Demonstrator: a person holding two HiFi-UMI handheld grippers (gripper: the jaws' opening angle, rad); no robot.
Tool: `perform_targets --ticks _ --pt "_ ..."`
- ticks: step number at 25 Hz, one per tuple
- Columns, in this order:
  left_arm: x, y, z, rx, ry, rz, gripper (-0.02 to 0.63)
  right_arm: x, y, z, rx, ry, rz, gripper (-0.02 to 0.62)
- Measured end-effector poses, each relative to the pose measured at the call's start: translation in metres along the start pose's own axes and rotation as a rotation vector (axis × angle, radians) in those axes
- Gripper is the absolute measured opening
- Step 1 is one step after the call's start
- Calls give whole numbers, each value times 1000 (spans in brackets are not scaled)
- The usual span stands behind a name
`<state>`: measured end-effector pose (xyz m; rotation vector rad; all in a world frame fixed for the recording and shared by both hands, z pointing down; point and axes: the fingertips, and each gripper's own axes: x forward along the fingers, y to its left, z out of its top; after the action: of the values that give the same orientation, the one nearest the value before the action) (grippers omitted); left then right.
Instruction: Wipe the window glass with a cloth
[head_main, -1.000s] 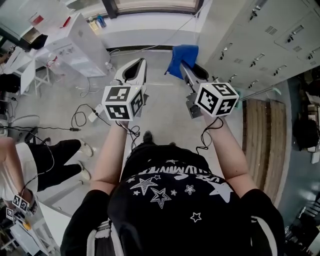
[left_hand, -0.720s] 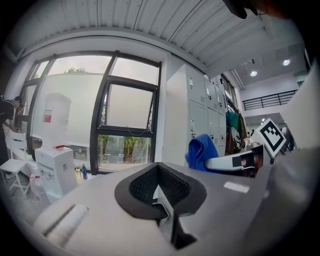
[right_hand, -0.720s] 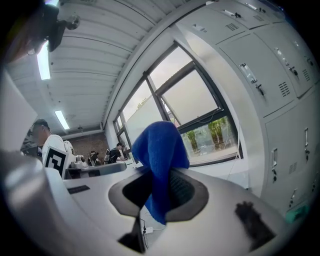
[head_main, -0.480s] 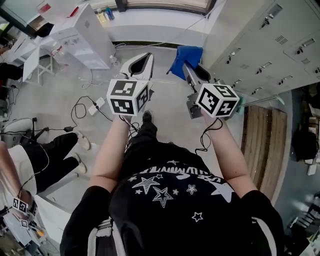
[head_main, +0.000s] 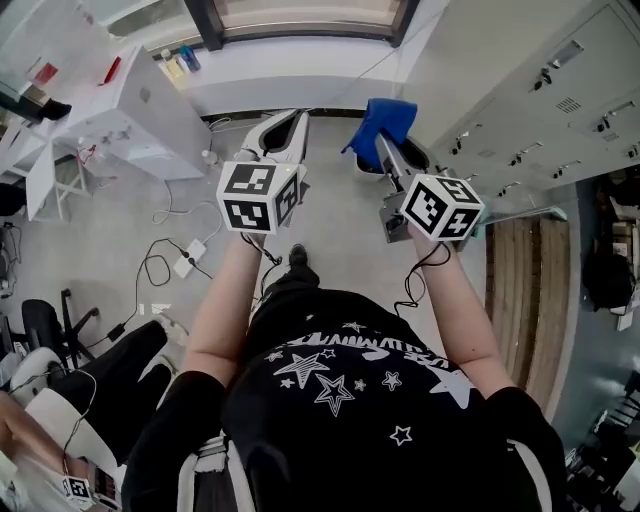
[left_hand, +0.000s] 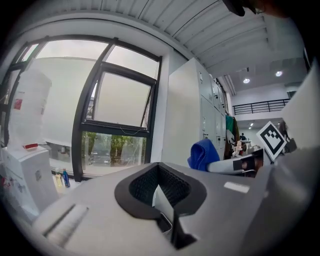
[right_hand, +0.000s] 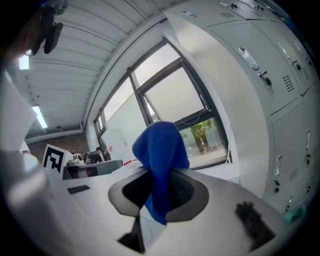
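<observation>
Between jaws, right gripper: blue cloth (pinched).

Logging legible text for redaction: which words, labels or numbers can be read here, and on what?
Nothing reads clearly.
On the black shirt: white lettering, upside down, too distorted to read.
On the white unit: red label, too small to read.
On the left gripper and right gripper cubes: square marker patterns, no letters.

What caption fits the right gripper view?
Right gripper clamps a blue cloth, pointed toward the dark-framed window.
</observation>
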<state>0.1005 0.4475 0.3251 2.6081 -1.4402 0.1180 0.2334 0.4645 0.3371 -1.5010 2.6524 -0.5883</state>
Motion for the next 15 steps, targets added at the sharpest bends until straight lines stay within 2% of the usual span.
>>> perform_targets --ticks 5,9,13,15 --pt "35 60 14 15 4 -19 8 73 -2 14 2 5 -10 74" --pt "47 117 14 -10 12 9 8 127 4 12 2 34 -6 74" --pt "56 155 19 58 28 29 8 166 13 15 -11 52 0 74" --pt "63 172 19 41 35 29 8 179 14 16 -19 60 -9 74"
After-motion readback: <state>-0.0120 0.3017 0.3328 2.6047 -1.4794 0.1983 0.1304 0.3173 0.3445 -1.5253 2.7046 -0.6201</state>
